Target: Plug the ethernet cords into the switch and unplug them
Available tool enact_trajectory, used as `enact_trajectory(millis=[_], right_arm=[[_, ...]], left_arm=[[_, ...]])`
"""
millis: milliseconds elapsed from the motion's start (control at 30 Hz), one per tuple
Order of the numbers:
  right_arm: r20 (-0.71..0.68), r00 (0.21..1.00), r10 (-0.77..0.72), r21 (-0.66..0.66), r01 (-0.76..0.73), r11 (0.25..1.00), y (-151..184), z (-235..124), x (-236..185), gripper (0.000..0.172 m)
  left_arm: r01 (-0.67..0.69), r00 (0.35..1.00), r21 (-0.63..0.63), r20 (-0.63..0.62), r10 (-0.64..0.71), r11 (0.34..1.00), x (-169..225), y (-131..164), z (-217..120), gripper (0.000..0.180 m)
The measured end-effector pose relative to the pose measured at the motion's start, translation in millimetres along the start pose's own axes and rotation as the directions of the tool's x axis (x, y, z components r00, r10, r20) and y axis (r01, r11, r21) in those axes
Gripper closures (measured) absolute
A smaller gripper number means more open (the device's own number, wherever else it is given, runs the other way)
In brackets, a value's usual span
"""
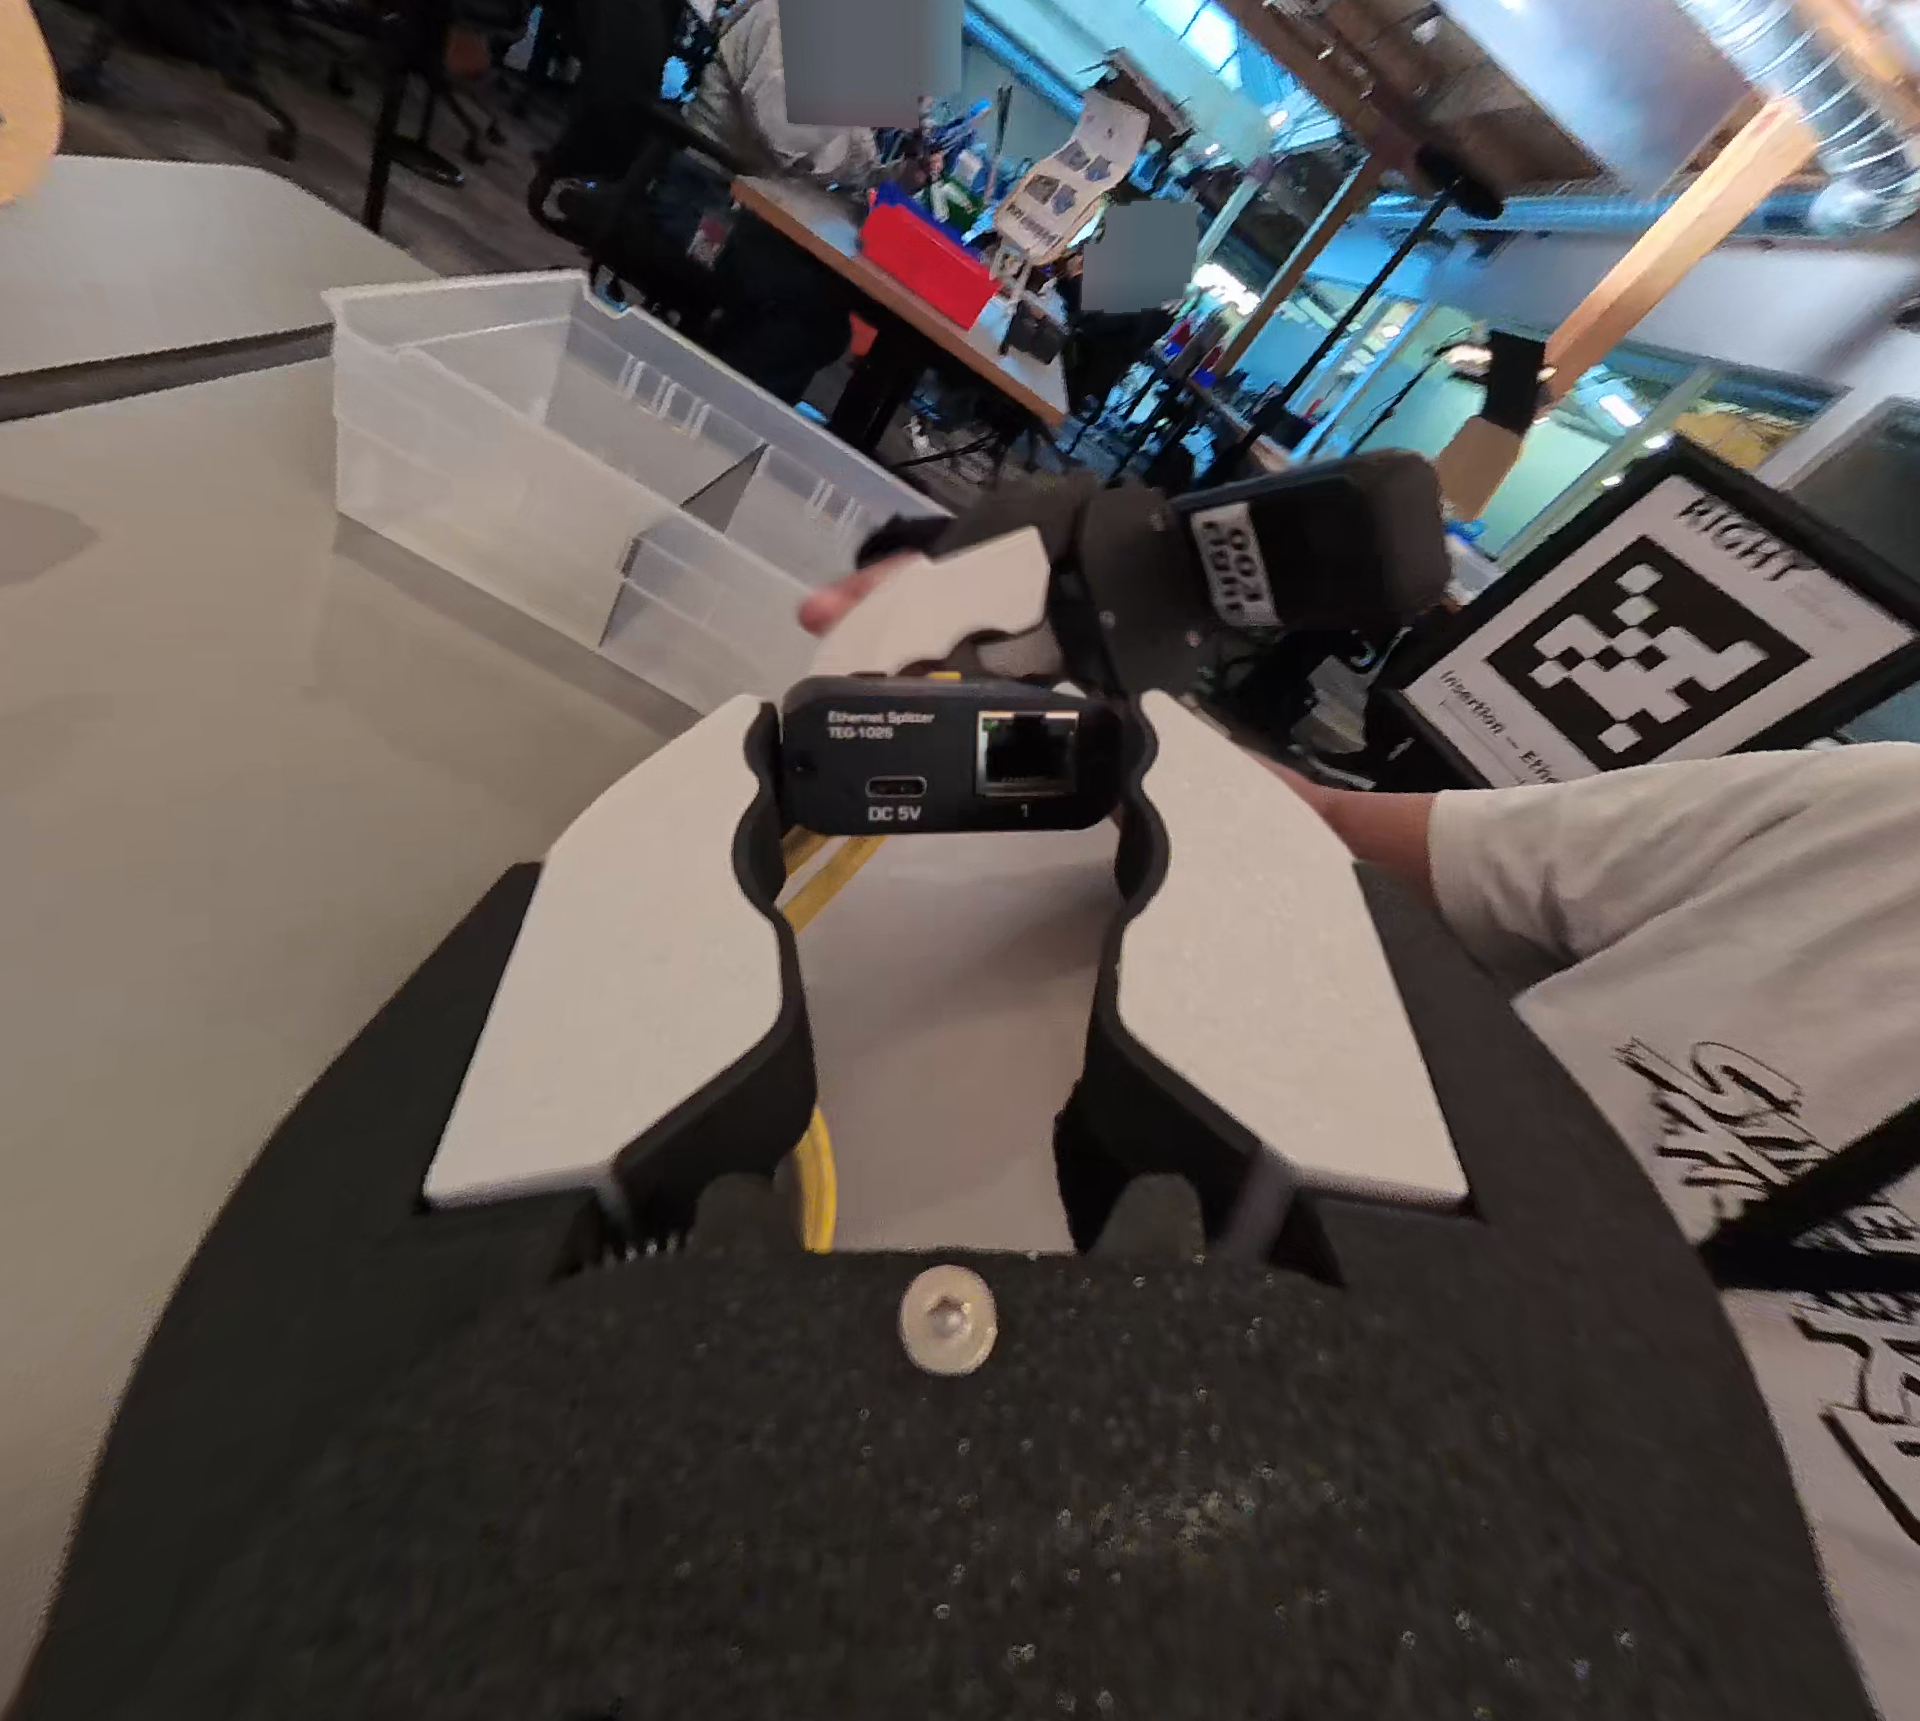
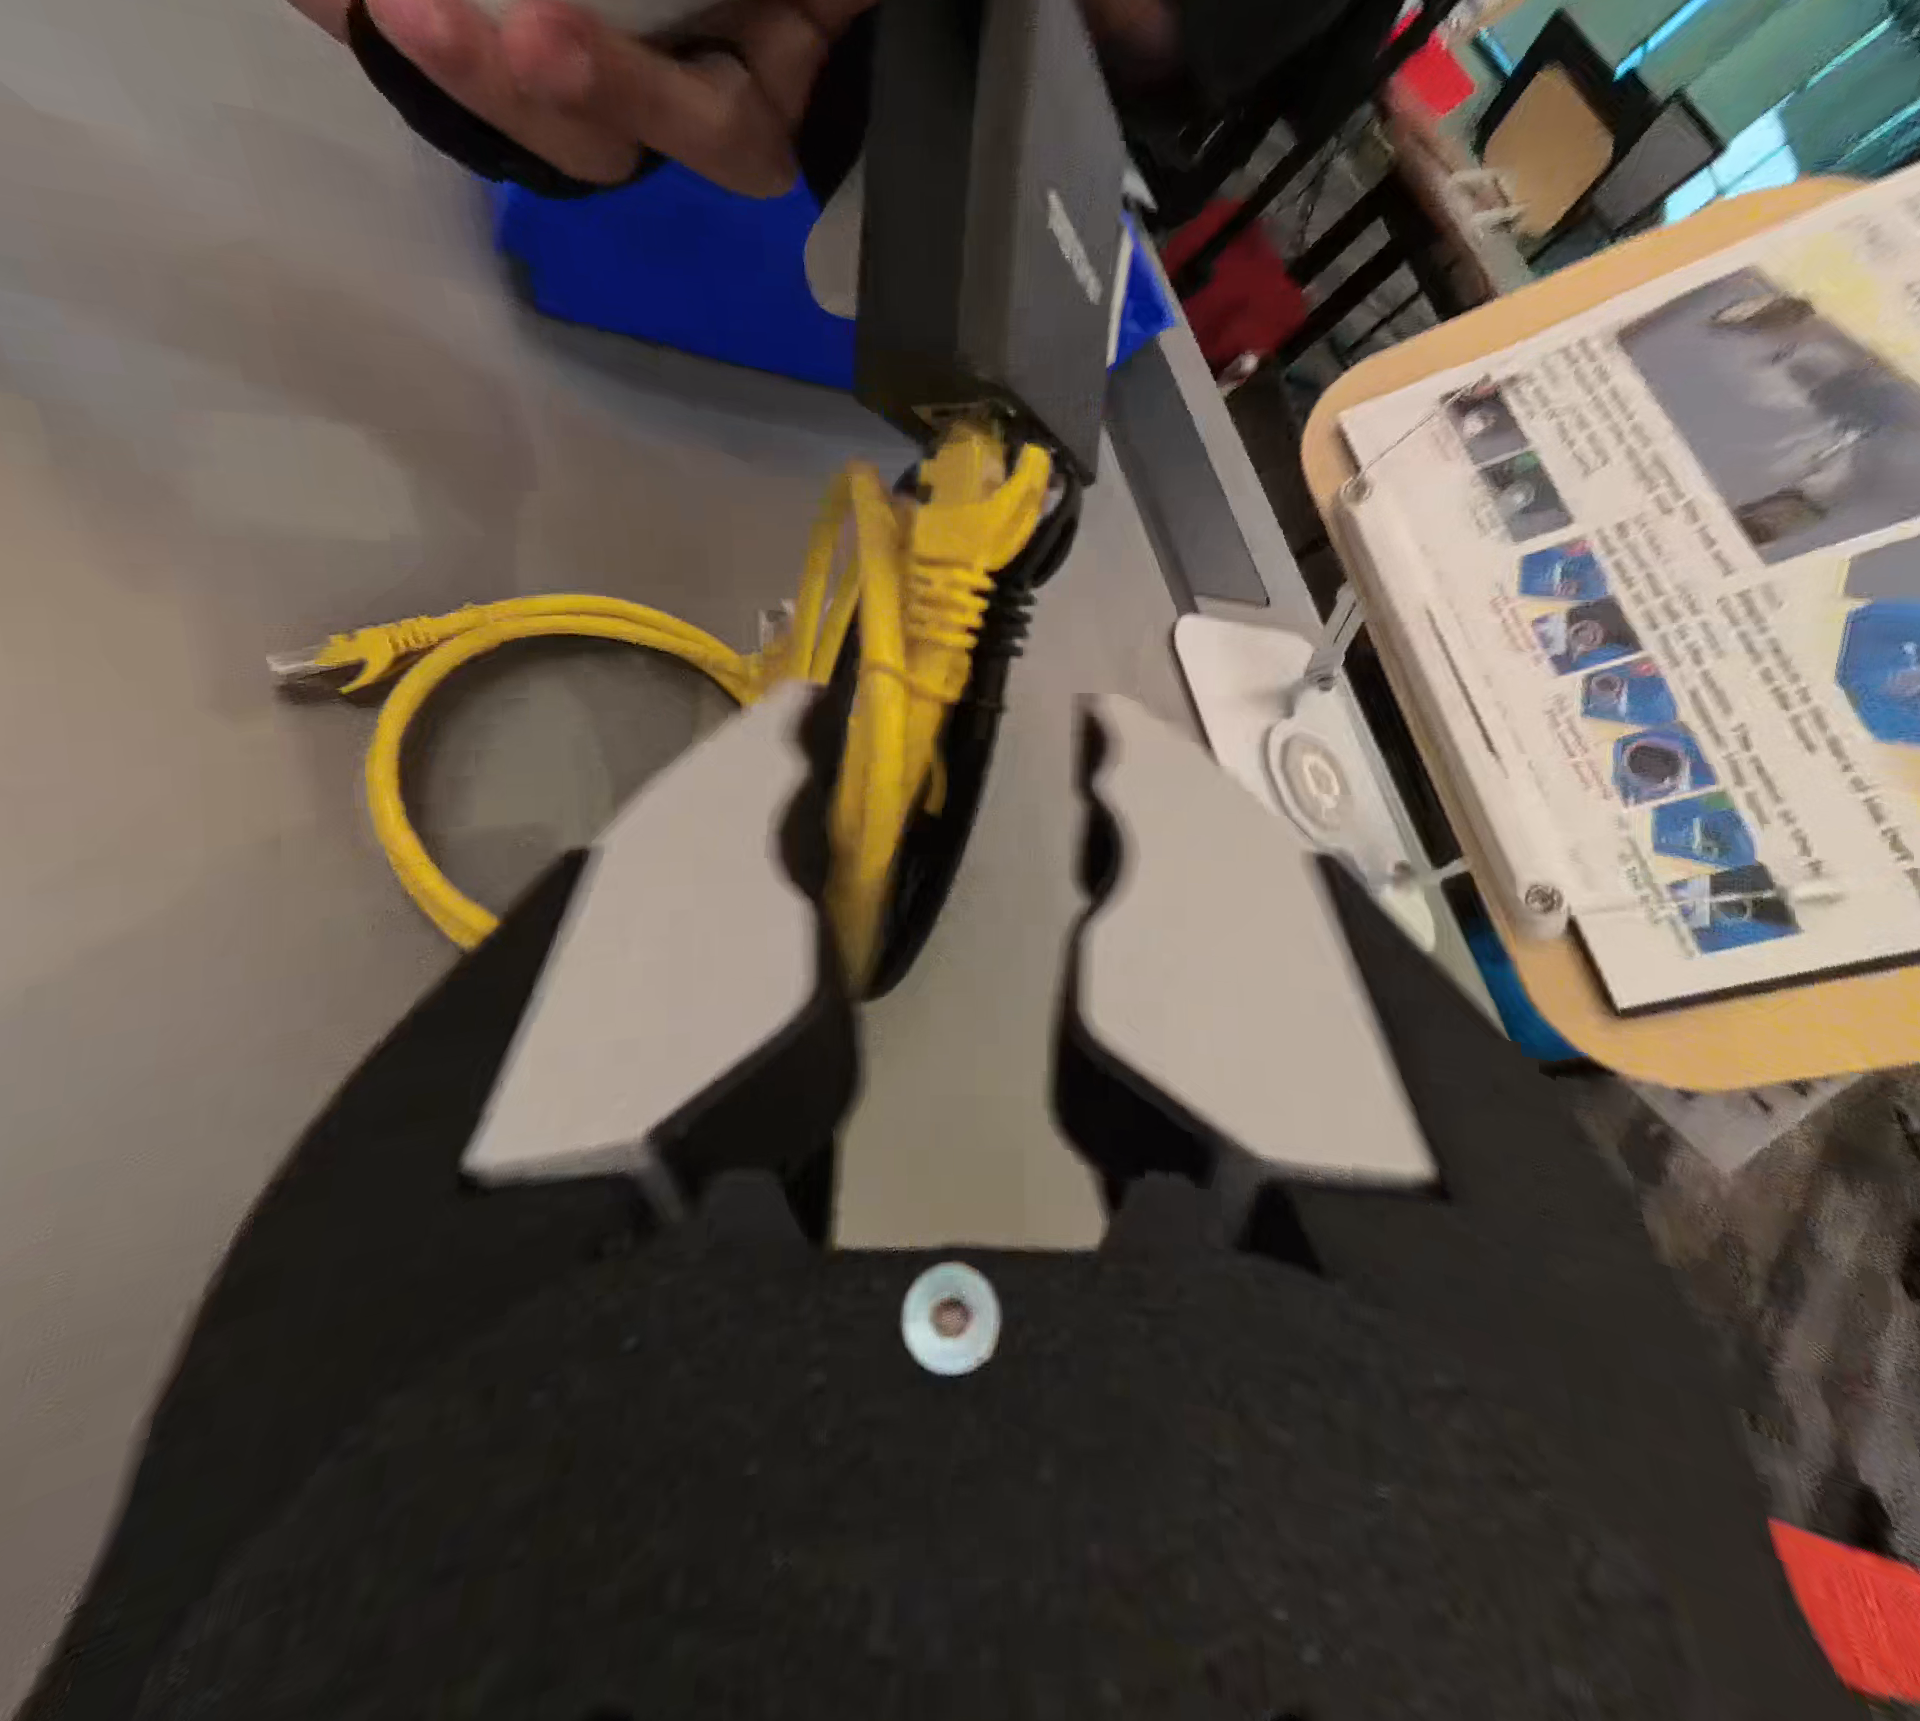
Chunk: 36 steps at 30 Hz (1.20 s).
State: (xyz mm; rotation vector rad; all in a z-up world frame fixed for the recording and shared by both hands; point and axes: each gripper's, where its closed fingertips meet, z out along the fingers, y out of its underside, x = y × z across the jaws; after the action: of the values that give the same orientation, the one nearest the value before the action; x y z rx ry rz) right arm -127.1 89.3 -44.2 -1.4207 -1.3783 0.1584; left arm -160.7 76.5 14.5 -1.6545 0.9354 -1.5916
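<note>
Ethernet switch [image 1: 945, 762], a small black plastic box, is pinched above the table between the left gripper [image 1: 948, 772] pads. The right gripper [image 2: 951, 772] is spread around the plugged yellow cords [image 2: 940, 591], not pressing them. The box could be twisted loose if the cords are pulled sideways.

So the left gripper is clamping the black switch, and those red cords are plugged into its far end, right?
Not quite: the cords are yellow, not red, as the right wrist view shows. The rest holds: the left gripper clamps the black switch, and the cords plug into its far end.
</note>
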Motion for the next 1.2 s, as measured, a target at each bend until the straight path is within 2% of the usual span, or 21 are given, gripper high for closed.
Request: enact_trajectory(millis=[33,100,167,233,267,300,367,467,533,633,767,833,1033,1100,1200], right_arm=[[-0.024,1.000,-0.019,-0.018,0.018,1.000,3.7,2.4,-0.1,0.149],[-0.082,0.994,-0.077,-0.037,0.074,0.997,5.8,2.3,6.0,0.155],[-0.075,0.996,-0.038,-0.079,0.032,0.996,7.9,-0.3,11.1,0.159],[-0.076,0.996,-0.048,-0.145,0.036,0.989,13.2,-2.2,14.1,0.159],[-0.083,0.995,-0.056,-0.193,0.039,0.980,17.3,-2.9,15.6,0.159],[-0.090,0.994,-0.067,-0.230,0.044,0.972,20.1,-3.6,17.0,0.159],[-0.086,0.996,-0.039,-0.246,0.017,0.969,19.6,-4.6,17.4,0.159],[-0.063,0.998,0.001,-0.259,-0.017,0.966,15.6,-6.8,16.7,0.159],[-0.069,0.997,-0.040,-0.299,0.018,0.954,14.7,-9.4,17.8,0.159],[-0.072,0.994,-0.088,-0.350,0.058,0.935,13.2,-13.1,16.3,0.159],[-0.102,0.976,-0.190,-0.417,0.131,0.899,12.7,-16.5,17.4,0.159],[-0.111,0.964,-0.242,-0.435,0.172,0.884,10.7,-16.6,16.8,0.159],[-0.092,0.964,-0.250,-0.384,0.197,0.902,3.3,-20.0,13.3,0.159],[-0.072,0.975,-0.211,-0.318,0.178,0.931,-3.4,-23.0,11.7,0.158],[-0.008,0.990,-0.138,-0.201,0.134,0.970,-19.0,-27.8,3.0,0.159]], left_arm=[[-0.005,1.000,-0.006,0.013,0.005,1.000,-2.3,0.9,0.6,0.119],[-0.005,1.000,-0.017,0.020,0.005,1.000,-4.2,2.6,0.5,0.119],[-0.020,0.999,-0.032,0.041,0.021,0.999,-7.0,4.9,1.0,0.119],[-0.143,0.976,-0.078,0.155,0.154,0.987,-17.4,5.2,-2.3,0.119],[-0.233,0.941,-0.129,0.220,0.257,0.964,-21.8,5.8,-4.4,0.114],[-0.323,0.889,-0.187,0.278,0.365,0.928,-24.6,5.2,-6.6,0.107],[-0.507,0.740,-0.307,0.323,0.590,0.805,-20.5,5.4,-6.6,0.101],[-0.692,0.456,-0.445,0.340,0.822,0.568,-9.6,6.6,-0.9,0.117],[-0.696,0.332,-0.541,0.341,0.880,0.472,-11.1,8.6,2.5,0.123],[-0.637,0.185,-0.684,0.312,0.932,0.355,-24.0,11.7,0.7,0.123],[-0.556,0.021,-0.803,0.244,0.969,0.214,-37.3,18.1,-0.7,0.137],[-0.537,-0.042,-0.827,0.223,0.974,0.166,-42.5,18.6,0.5,0.143],[-0.569,-0.056,-0.808,0.221,0.974,0.151,-45.5,22.3,5.3,0.152],[-0.593,-0.048,-0.791,0.223,0.974,0.152,-47.9,25.5,6.6,0.155],[-0.600,-0.084,-0.784,0.258,0.962,0.158,-56.5,23.2,4.2,0.155]])
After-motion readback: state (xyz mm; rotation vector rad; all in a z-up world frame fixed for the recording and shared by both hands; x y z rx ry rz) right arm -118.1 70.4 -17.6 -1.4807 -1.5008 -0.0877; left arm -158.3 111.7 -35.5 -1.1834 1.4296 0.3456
